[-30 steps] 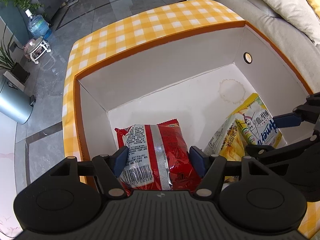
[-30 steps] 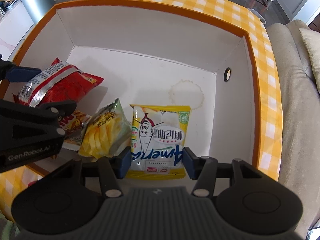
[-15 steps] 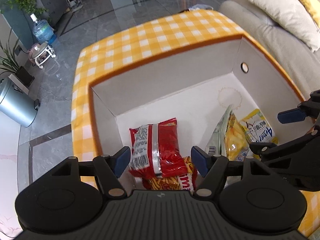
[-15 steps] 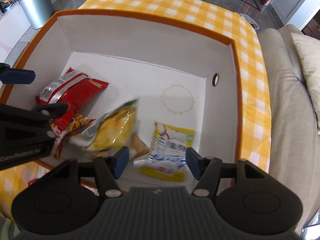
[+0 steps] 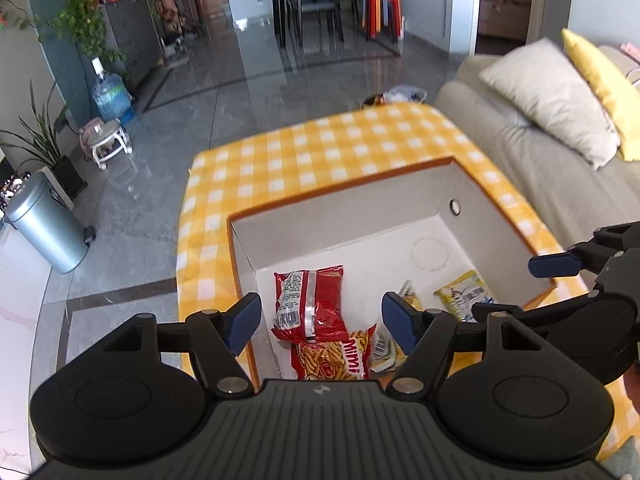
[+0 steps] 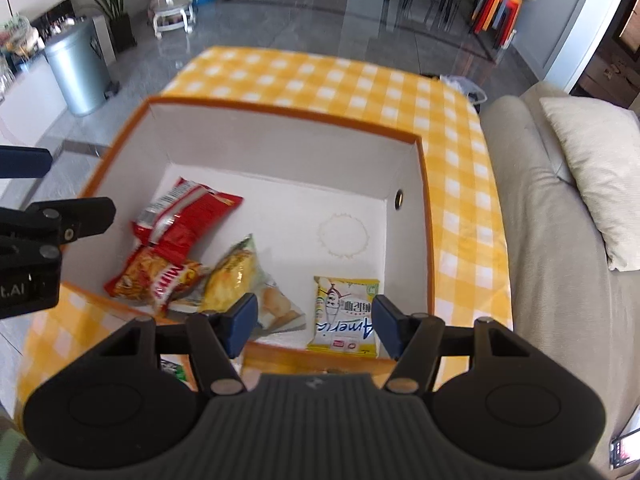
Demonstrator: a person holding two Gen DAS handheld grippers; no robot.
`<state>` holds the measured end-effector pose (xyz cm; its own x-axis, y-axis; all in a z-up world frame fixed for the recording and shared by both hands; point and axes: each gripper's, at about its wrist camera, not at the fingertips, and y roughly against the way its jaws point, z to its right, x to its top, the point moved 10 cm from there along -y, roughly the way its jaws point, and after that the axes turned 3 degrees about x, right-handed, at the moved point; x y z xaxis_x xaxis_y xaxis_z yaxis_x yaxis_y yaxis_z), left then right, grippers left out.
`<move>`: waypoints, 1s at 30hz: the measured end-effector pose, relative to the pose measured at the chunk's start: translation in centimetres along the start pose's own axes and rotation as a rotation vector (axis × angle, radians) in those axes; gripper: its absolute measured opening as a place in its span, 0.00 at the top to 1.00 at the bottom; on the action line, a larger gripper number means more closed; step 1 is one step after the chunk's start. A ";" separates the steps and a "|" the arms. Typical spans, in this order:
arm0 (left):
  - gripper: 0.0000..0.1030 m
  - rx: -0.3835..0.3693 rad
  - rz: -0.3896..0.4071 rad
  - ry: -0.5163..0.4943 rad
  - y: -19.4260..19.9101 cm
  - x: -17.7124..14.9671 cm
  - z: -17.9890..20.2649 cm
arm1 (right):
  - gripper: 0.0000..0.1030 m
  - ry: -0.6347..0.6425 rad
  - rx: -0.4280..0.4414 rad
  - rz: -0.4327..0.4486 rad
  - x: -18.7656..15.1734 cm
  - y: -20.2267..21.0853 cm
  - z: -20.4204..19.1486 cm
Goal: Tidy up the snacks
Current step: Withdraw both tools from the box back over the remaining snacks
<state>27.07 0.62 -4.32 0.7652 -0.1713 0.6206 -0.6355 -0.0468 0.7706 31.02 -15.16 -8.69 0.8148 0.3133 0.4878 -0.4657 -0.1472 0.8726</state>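
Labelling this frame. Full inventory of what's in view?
box: one, white inside, orange rim, on the table
red packet: one, box left side
stick-snack packet: one, red-orange, partly under the red packet
chip packet: one, yellow, box middle
flat yellow packet: one, near right corner
tablecloth: one, yellow-white check
sofa: one, beige, with cushions
bin: one, silver, on the floor
left gripper: open, empty, above the box
right gripper: open, empty, above the box
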 end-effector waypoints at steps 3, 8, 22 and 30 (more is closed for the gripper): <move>0.21 0.008 0.030 -0.002 1.6 -0.3 -0.1 | 0.41 -0.002 0.009 0.056 -0.3 2.4 -0.7; 0.21 0.006 0.069 0.029 4.2 -1.5 -0.4 | 0.41 -0.015 0.028 0.148 -1.4 6.5 -1.5; 0.18 -0.052 0.105 0.209 8.0 -7.3 -1.2 | 0.35 -0.128 0.071 0.333 -8.1 12.9 -2.6; 0.18 -0.082 0.022 0.187 7.0 -13.1 1.1 | 0.35 -0.158 0.028 0.370 -13.2 12.4 -2.8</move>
<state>12.50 1.44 -7.21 0.7617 0.0147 0.6477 -0.6478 0.0362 0.7610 13.49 -18.49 -4.41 0.6378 0.0868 0.7653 -0.7298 -0.2493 0.6366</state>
